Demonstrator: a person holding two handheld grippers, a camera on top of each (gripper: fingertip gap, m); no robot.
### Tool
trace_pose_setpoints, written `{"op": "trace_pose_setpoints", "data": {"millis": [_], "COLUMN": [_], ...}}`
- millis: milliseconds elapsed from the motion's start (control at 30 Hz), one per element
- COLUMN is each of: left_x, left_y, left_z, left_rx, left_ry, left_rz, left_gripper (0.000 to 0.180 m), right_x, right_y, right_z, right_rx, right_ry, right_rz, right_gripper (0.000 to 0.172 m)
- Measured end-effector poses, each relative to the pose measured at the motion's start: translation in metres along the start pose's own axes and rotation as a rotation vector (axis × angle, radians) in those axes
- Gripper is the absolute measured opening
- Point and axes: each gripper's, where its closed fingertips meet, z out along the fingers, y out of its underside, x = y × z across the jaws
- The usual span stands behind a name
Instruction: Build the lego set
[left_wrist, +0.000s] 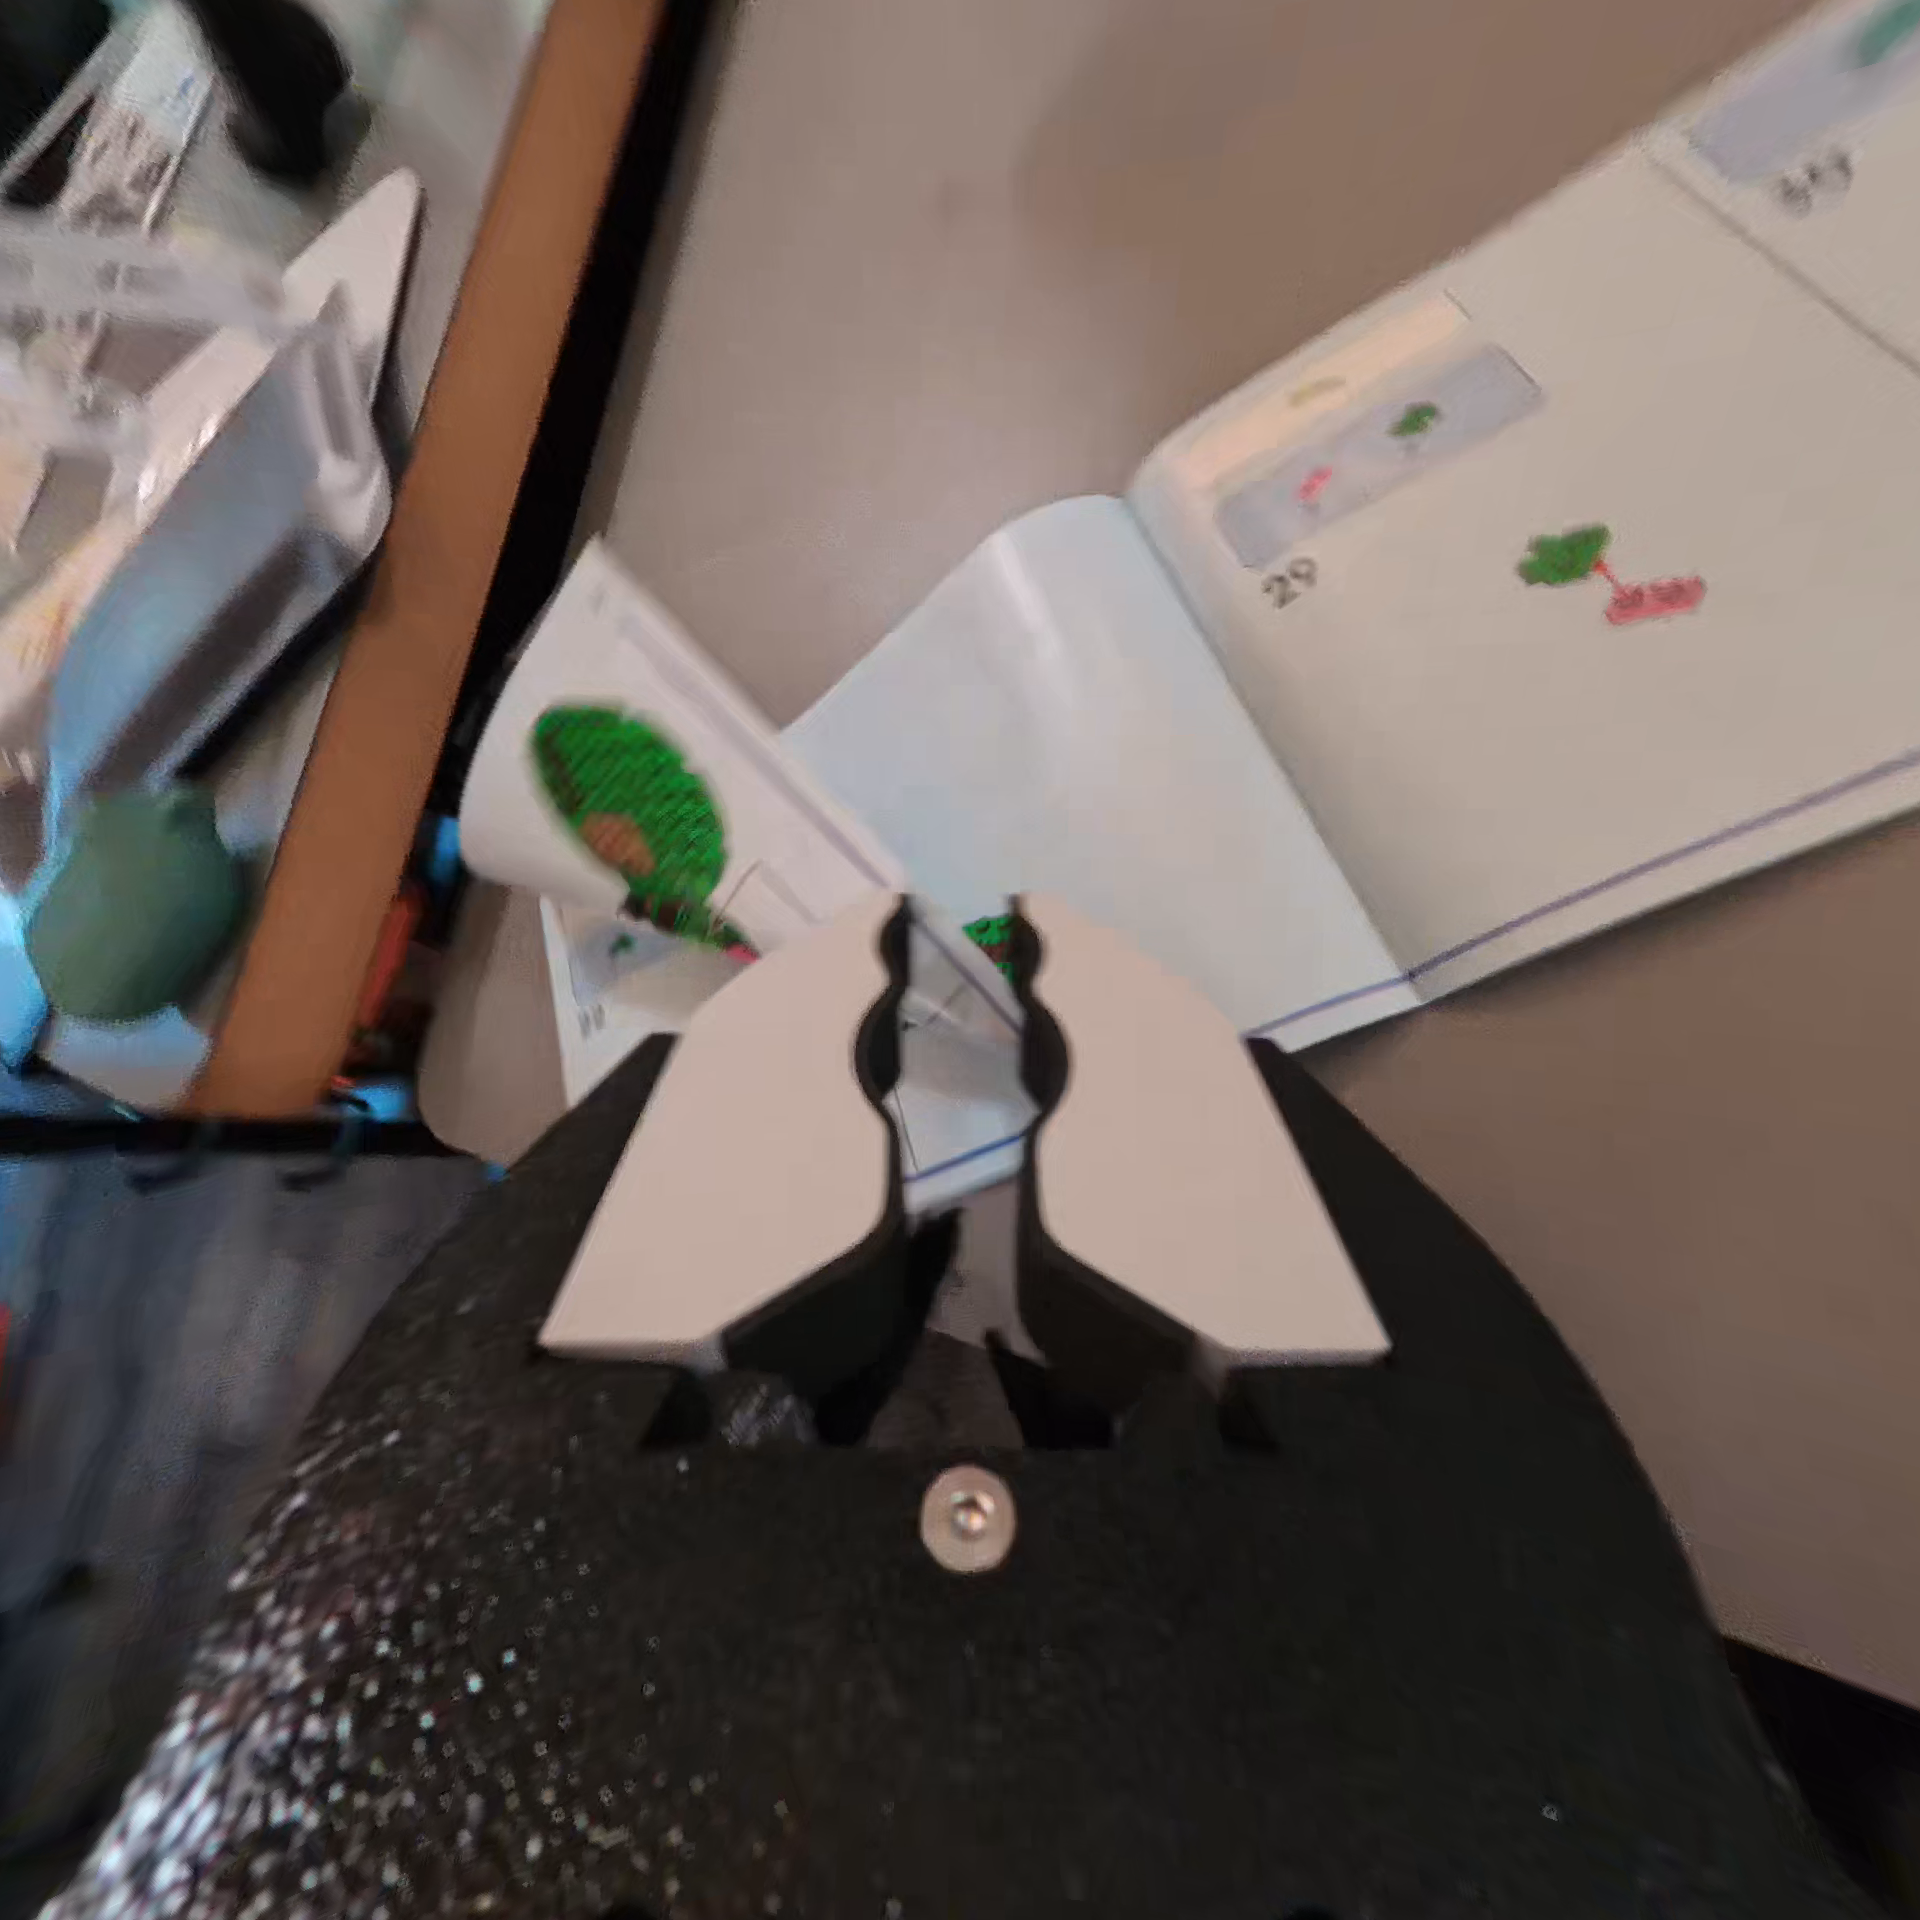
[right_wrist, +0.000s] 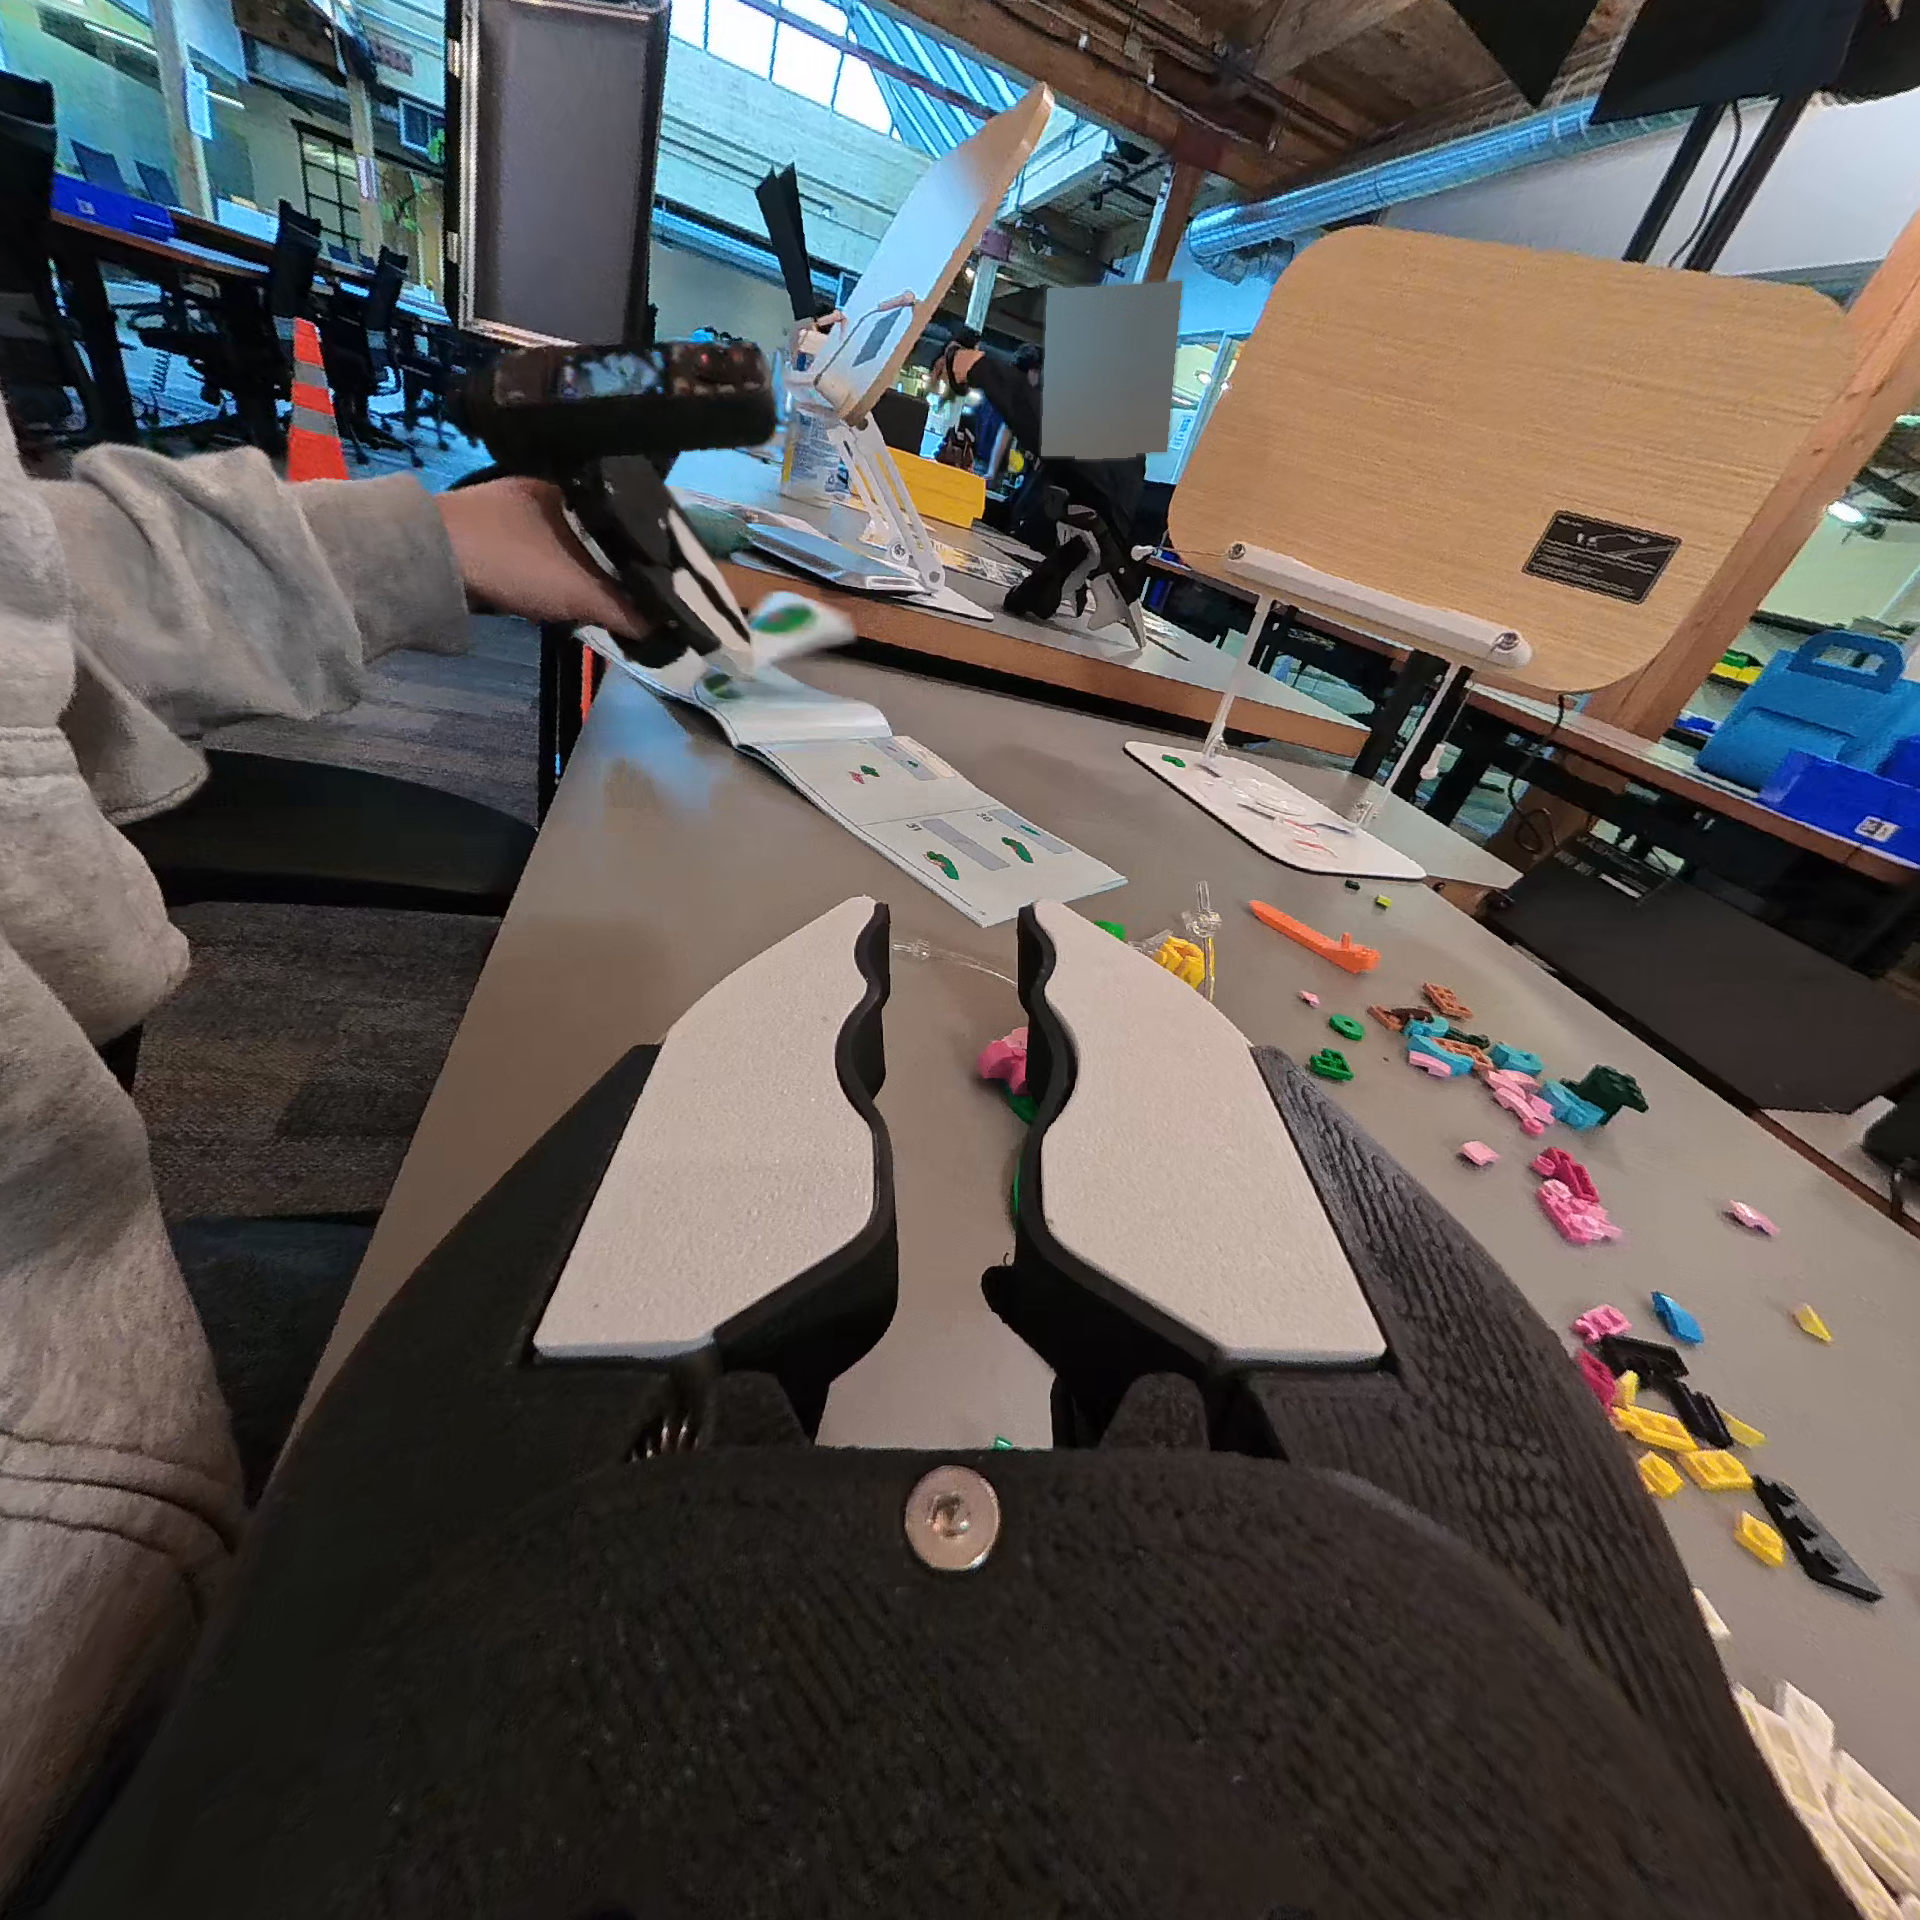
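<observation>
**Both grippers part open, nothing clamped**

Your right gripper (right_wrist: 954, 914) sits nearest the lens, just on the near side of the open white instruction booklet (right_wrist: 935, 821) that lies on the grey table (right_wrist: 675, 914). Its jaws stand a moderate way apart with nothing between the pads.
- Small pink brick cluster (right_wrist: 1003, 1060): nearer the camera than the booklet, by the inner edge of the right finger. Contact: cannot tell.
- Thin clear plastic rod (right_wrist: 951, 958): flat on the table past the fingertips, between them and the booklet's near corner.
- Yellow brick piece (right_wrist: 1179, 956) and flat orange plastic tool (right_wrist: 1314, 935): right of that corner.
- Loose mixed-colour bricks (right_wrist: 1507, 1081): further right of the booklet.
- Light wooden book stand (right_wrist: 1507, 436): beyond the booklet, to its right.

Your left gripper (left_wrist: 958, 914) is over the booklet's far end, with your hand (right_wrist: 520, 551) behind it. Its jaws are open about as wide. A page edge crosses the gap, but the pads do not pinch it. One page printed with a green oval (left_wrist: 623, 790) curls up just left of the fingertips. That view is blurred.
</observation>
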Motion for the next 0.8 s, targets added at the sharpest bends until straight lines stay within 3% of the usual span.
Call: {"op": "trace_pose_setpoints", "data": {"millis": [33, 67, 100, 200, 233, 300, 367, 500, 600, 800], "left_x": [0.0, 0.002, 0.001, 0.018, 0.033, 0.085, 0.114, 0.163, 0.197, 0.261], "left_y": [0.001, -0.003, -0.01, -0.049, -0.065, -0.101, -0.121, -0.145, -0.159, -0.163], "left_z": [-0.004, -0.009, -0.016, -0.046, -0.057, -0.087, -0.1, -0.124, -0.151, -0.178], "left_rx": [0.029, 0.079, 0.142, 0.366, 0.441, 0.607, 0.684, 0.855, 1.047, 1.128], "left_ry": [0.024, 0.057, 0.073, 0.154, 0.204, 0.441, 0.517, 0.583, 0.618, 0.836], "left_rz": [-0.086, -0.168, -0.237, -0.297, -0.288, -0.259, -0.266, -0.216, -0.224, -0.067], "left_gripper": [0.041, 0.067, 0.079, 0.09, 0.09, 0.096, 0.106, 0.099, 0.079, 0.066], "right_x": [0.0, 0.0, 0.001, 0.003, 0.004, 0.006, 0.008, 0.014, 0.024, 0.045], "right_y": [0.0, 0.0, 0.0, 0.0, 0.0, 0.001, 0.001, 0.001, 0.005, 0.012], "right_z": [0.0, 0.0, -0.001, -0.001, -0.001, -0.001, -0.002, -0.005, -0.007, -0.016], "right_rx": [0.0, 0.001, 0.0, -0.001, -0.003, -0.007, -0.01, -0.019, -0.049, -0.112], "right_ry": [0.0, 0.002, 0.005, 0.016, 0.022, 0.032, 0.041, 0.085, 0.155, 0.267], "right_rz": [0.0, 0.0, -0.001, 0.001, 0.001, 0.006, 0.014, -0.001, -0.023, -0.062], "right_gripper": [0.022, 0.022, 0.022, 0.022, 0.022, 0.022, 0.022, 0.021, 0.018, 0.019]}}
